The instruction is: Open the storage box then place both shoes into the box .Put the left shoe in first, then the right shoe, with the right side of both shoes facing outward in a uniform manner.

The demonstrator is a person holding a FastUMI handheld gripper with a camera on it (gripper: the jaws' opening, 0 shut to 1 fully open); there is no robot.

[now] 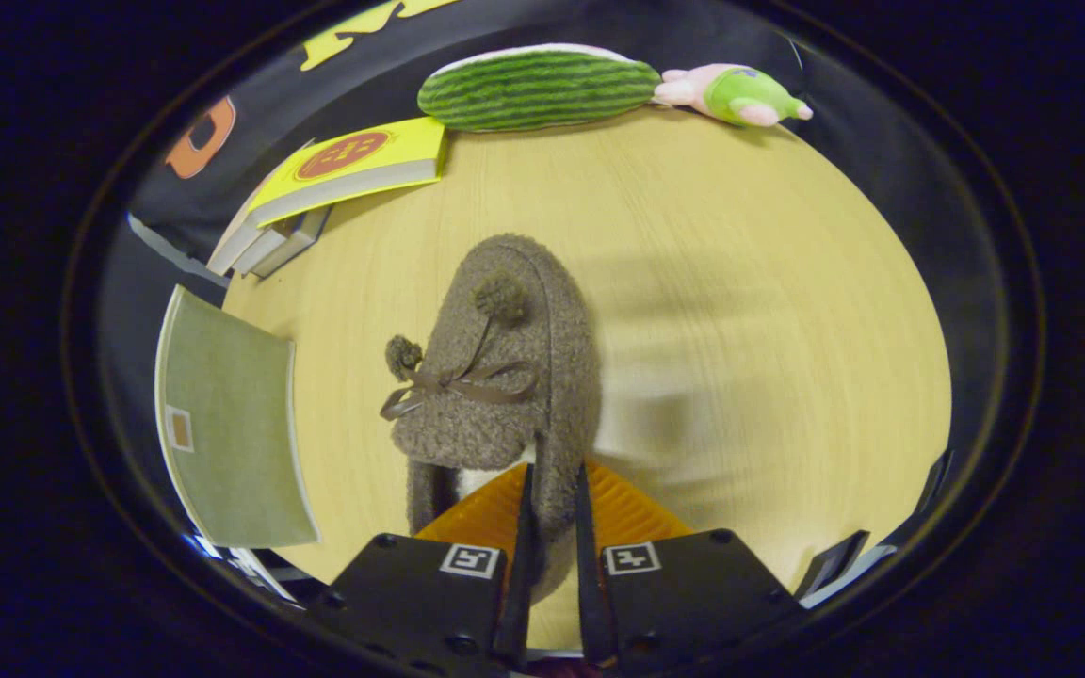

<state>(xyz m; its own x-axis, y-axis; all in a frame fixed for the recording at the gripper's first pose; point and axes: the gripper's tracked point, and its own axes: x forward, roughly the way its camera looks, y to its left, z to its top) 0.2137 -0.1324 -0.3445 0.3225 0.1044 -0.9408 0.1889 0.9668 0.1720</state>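
A fuzzy brown slipper (505,377) with two pom-poms and a ribbon bow hangs in front of me, toe pointing away, above the light wooden table (740,282). My gripper (552,480) is shut on the slipper, both fingers pinching the right-hand wall of its opening near the heel. The slipper's pale lining shows just left of the fingers. The table under it looks blurred.
A grey-green flat lid or panel (232,424) lies left of the slipper. Stacked books with a yellow cover (335,179) sit at the far left. A striped green watermelon cushion (538,88) and a pink-and-green plush toy (740,94) rest along the table's far edge.
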